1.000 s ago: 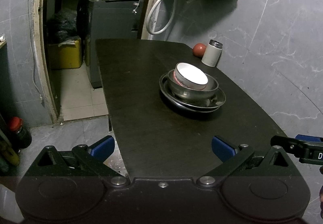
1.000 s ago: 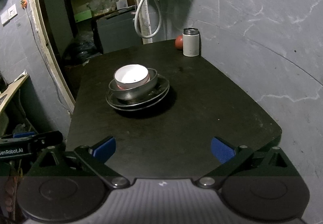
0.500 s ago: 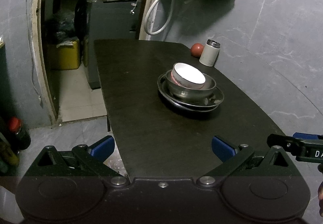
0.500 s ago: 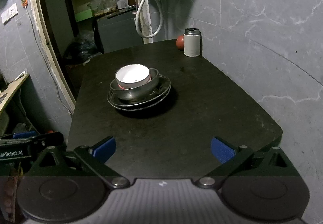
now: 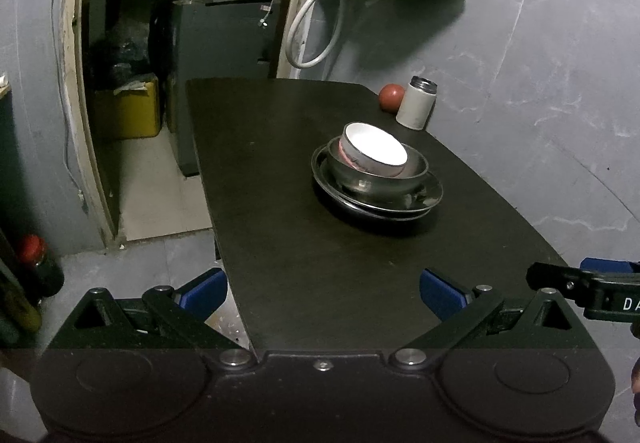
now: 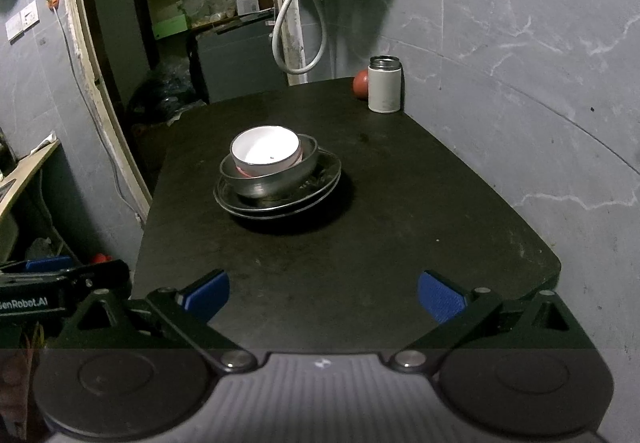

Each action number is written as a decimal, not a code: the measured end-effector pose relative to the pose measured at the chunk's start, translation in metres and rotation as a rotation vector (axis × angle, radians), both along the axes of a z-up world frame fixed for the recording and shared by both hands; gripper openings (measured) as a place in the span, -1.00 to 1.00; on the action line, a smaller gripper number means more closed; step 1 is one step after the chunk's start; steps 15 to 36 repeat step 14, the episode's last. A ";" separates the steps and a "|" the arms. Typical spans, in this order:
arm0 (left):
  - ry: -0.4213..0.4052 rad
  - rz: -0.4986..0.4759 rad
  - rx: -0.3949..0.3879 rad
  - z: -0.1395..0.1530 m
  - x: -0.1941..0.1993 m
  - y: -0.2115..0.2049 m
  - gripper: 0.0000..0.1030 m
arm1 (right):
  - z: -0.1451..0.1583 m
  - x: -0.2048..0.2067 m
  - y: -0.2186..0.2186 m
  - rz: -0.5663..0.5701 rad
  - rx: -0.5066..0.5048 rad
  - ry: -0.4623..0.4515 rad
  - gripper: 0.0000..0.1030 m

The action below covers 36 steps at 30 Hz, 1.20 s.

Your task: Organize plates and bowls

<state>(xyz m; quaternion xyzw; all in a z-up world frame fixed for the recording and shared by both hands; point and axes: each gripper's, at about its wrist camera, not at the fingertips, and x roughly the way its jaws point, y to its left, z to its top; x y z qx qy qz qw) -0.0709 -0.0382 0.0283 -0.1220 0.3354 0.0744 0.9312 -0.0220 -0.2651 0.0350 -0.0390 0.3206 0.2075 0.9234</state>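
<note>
- Dark, flat-topped desk [image 5: 304, 227] with rounded corners, set against a grey marbled wall on its right side.
- Stack in the middle of the desk: white ceramic bowl [image 5: 375, 150] with a reddish outer band, tilted, sitting inside a grey metal bowl [image 5: 376, 179]; that bowl rests on dark metal plates [image 5: 424, 199], at least two rims showing.
- Same stack in the right wrist view: white bowl [image 6: 266, 155] leaning left in the metal bowl [image 6: 272, 181], plates [image 6: 320, 187] under it.
- Far right corner: white cylindrical flask with a metal top [image 5: 416, 105], upright; a red round fruit [image 5: 390, 97] just beside it, on its far-left side.
- Left claw [image 5: 322, 291]: blue-padded fingers spread wide, nothing between them; at the near edge of the desk, well apart from the stack.
- Right claw [image 6: 323, 295]: also spread wide and empty, over the near end of the desk.
- Each claw shows at the edge of the other's view, side by side.
</note>
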 end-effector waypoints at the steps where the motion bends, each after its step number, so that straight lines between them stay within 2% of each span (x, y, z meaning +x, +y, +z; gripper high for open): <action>1: -0.006 -0.001 -0.007 0.000 -0.001 0.000 0.98 | 0.000 0.000 0.000 -0.001 0.000 0.002 0.99; 14: 0.022 -0.005 -0.003 -0.005 0.008 0.001 0.98 | -0.006 0.013 0.000 -0.001 -0.004 0.031 0.99; 36: 0.022 -0.005 -0.003 -0.005 0.008 0.001 0.98 | -0.006 0.013 0.000 -0.001 -0.004 0.031 0.99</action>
